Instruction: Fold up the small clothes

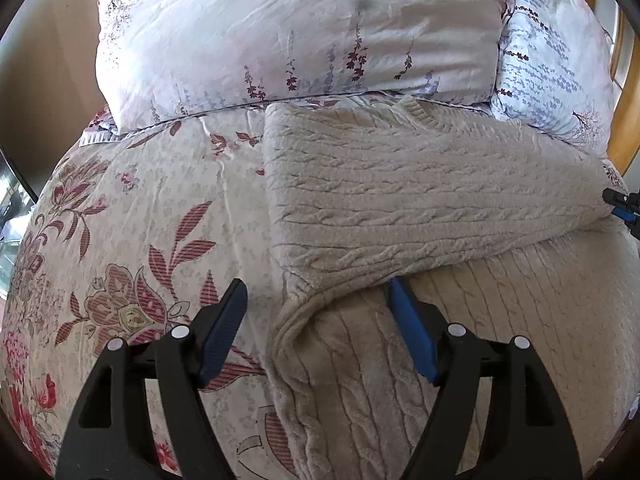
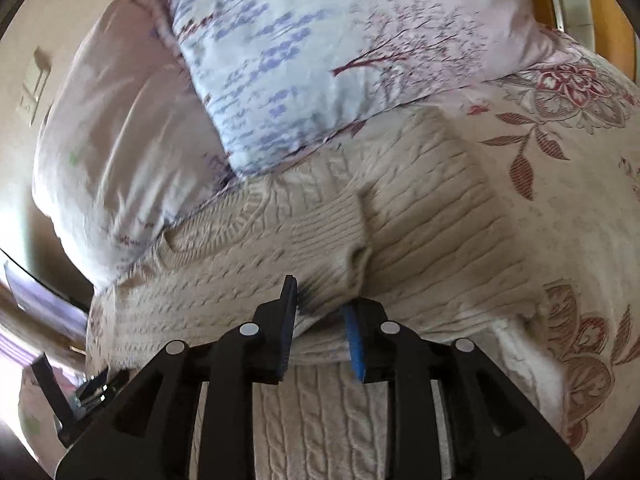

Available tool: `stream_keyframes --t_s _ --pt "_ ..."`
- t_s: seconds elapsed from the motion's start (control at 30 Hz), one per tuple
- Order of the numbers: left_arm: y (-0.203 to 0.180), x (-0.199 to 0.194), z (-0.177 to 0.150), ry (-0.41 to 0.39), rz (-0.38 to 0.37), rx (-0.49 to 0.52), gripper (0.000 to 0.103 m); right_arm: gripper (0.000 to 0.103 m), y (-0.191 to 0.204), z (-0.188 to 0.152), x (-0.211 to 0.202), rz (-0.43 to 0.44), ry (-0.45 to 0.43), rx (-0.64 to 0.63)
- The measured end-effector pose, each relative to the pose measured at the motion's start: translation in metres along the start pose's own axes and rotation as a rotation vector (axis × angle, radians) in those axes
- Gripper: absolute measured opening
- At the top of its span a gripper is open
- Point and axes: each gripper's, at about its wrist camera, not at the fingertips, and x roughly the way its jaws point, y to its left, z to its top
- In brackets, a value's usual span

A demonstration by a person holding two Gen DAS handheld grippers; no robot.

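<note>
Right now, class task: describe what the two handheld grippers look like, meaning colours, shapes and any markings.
The left gripper and right gripper match: black plastic frames shaped like angular, triangular arms with cut-out openings. Each carries small round white pins at its joints. The fingers are lined with flat, ribbed blue pads. No cables, labels, sleeves or hands show in either view.

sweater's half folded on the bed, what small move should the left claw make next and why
Probably close the left claw on the sweater's folded edge. Its jaws stand wide open over that edge, one finger tucked under the top layer and the other over the bedspread, gripping nothing. The right claw looks nearly shut with knit between its jaws, so that side seems held.
</note>
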Motion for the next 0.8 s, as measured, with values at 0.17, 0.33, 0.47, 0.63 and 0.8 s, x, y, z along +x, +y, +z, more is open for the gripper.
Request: stream_keyframes --t_s 0.17,0.33,0.47,0.63,0.8 --pt "0.002 0.0 0.0 0.005 -0.009 -0.018 0.075 0.009 -0.009 0.002 0.002 -0.077 -0.011 0.006" --pt "0.006 -0.003 -0.005 0.003 -0.038 -0.034 0.073 0.01 -0.011 0.004 0.0 -0.065 0.025 -0.007" --pt "0.013 -0.019 -0.019 -0.013 -0.119 -0.062 0.073 0.06 -0.017 0.0 -0.036 0.039 -0.001 -0.009" --pt "0.032 -0.046 -0.047 -0.039 -0.27 -0.134 0.07 0.068 -0.049 -0.016 -0.085 0.13 -0.011 -0.012" --pt "0.046 -0.06 -0.074 -0.034 -0.402 -0.22 0.06 0.062 -0.097 -0.044 -0.111 0.12 0.022 0.035"
